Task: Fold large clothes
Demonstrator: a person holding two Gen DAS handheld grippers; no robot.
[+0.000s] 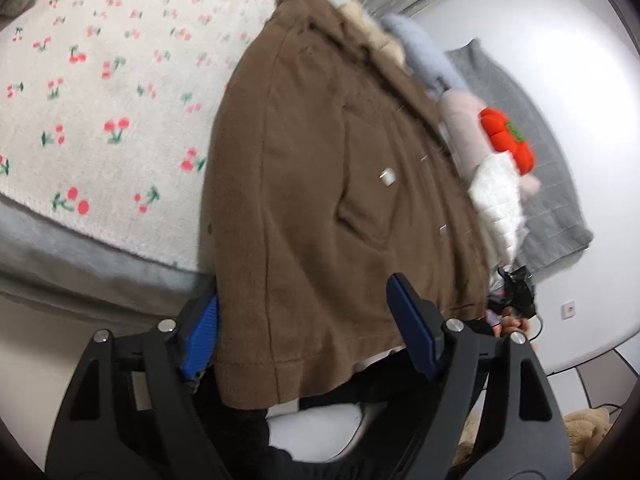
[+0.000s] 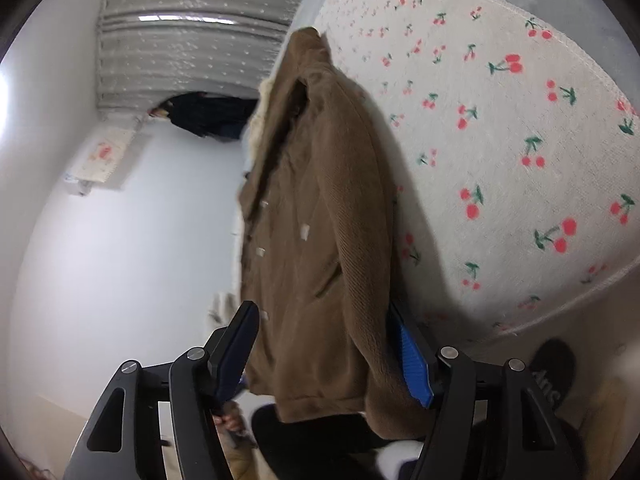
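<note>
A large brown coat (image 1: 320, 184) with pale buttons and a cream fleece lining lies lengthwise on the bed, its hem hanging over the near edge. It also shows in the right wrist view (image 2: 316, 216). My left gripper (image 1: 308, 328) is open, its blue-padded fingers (image 1: 412, 328) standing on either side of the hem. My right gripper (image 2: 328, 352) is open too, its fingers (image 2: 412, 360) straddling the hem and a sleeve.
A white blanket with red cherries (image 1: 100, 112) covers the bed. Folded clothes, a red pumpkin cushion (image 1: 508, 140) and a grey quilt (image 1: 532, 184) lie beyond the coat. A grey curtain (image 2: 192, 32) and white wall stand behind. A slipper (image 2: 556, 376) lies on the floor.
</note>
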